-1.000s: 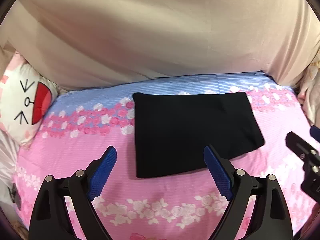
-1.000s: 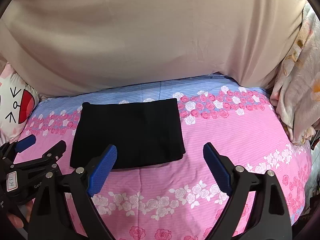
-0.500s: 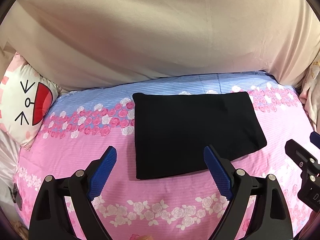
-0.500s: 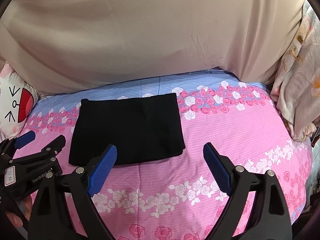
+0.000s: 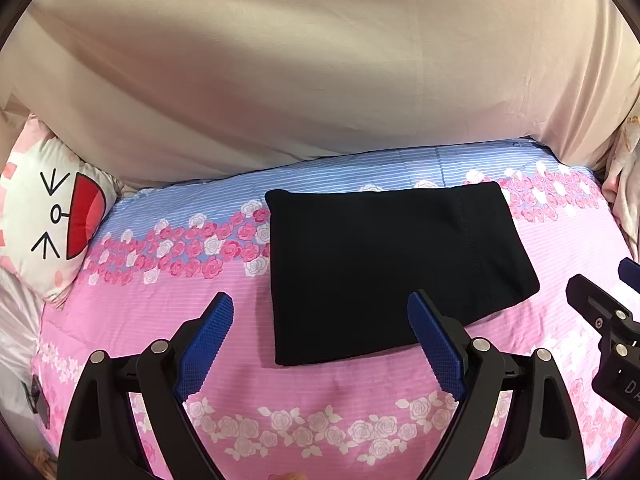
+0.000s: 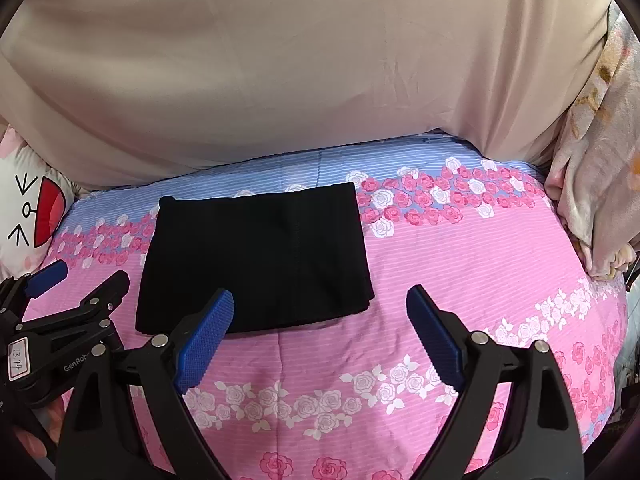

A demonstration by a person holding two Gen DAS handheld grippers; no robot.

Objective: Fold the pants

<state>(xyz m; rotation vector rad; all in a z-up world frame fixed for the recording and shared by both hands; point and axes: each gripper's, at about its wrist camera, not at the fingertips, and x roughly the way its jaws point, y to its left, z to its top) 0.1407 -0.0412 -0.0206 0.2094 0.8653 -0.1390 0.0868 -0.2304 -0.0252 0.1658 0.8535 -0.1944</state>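
The black pants (image 5: 384,264) lie folded into a flat rectangle on the pink and blue floral bedsheet (image 5: 320,392); they also show in the right wrist view (image 6: 260,256). My left gripper (image 5: 320,332) is open and empty, held above the sheet just in front of the pants' near edge. My right gripper (image 6: 320,328) is open and empty, in front of the pants' near right corner. Each gripper shows at the edge of the other's view: the right one (image 5: 608,320) and the left one (image 6: 60,308).
A beige sheet-covered surface (image 5: 320,80) rises behind the bed. A white cartoon-face pillow (image 5: 48,220) sits at the left end. A pale floral blanket (image 6: 592,184) hangs at the right end of the bed.
Both grippers have drawn back slightly from the folded pants and stayed open. The pants have not moved.
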